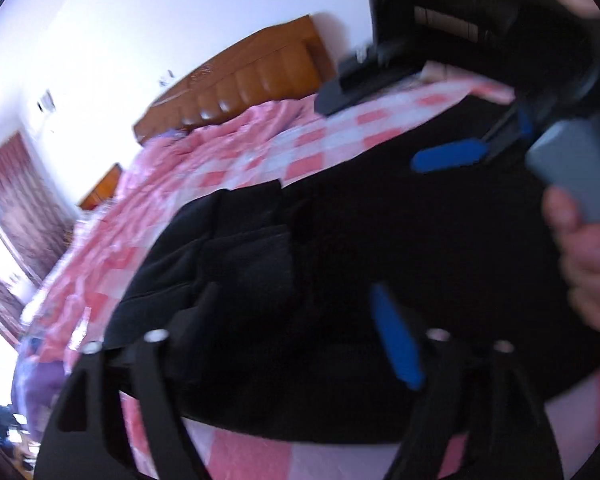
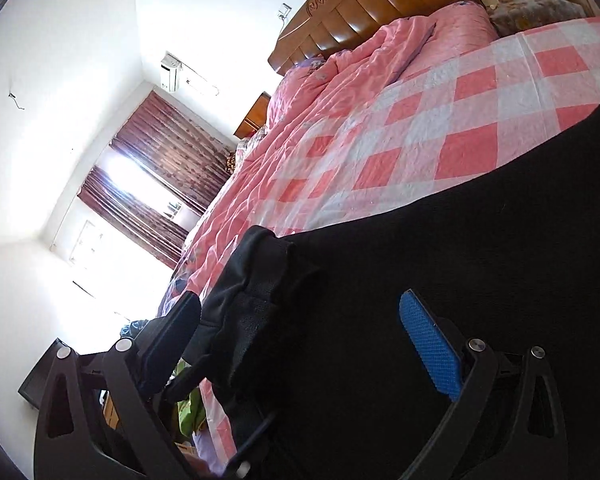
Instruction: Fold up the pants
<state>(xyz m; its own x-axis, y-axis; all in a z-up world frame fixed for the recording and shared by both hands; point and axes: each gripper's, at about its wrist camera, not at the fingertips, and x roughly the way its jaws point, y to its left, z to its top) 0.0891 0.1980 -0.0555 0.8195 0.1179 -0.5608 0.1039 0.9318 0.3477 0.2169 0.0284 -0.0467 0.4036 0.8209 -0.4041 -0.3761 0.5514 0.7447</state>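
Pants (image 2: pixel 420 280), black, lie spread on the checked pink sheet (image 2: pixel 460 120) of a bed, waistband toward the crumpled quilt (image 2: pixel 360 80). Left gripper (image 1: pixel 300 320) hangs over them with jaws wide apart, nothing pinched. Right gripper (image 2: pixel 300 340) is spread too, its blue pad (image 2: pixel 428 340) above the cloth. A hand (image 1: pixel 588 260) holds its handle. Beyond stands a wooden headboard (image 2: pixel 360 8).

One pants (image 2: pixel 420 248), perhaps one quilt (image 2: pixel 340 92)
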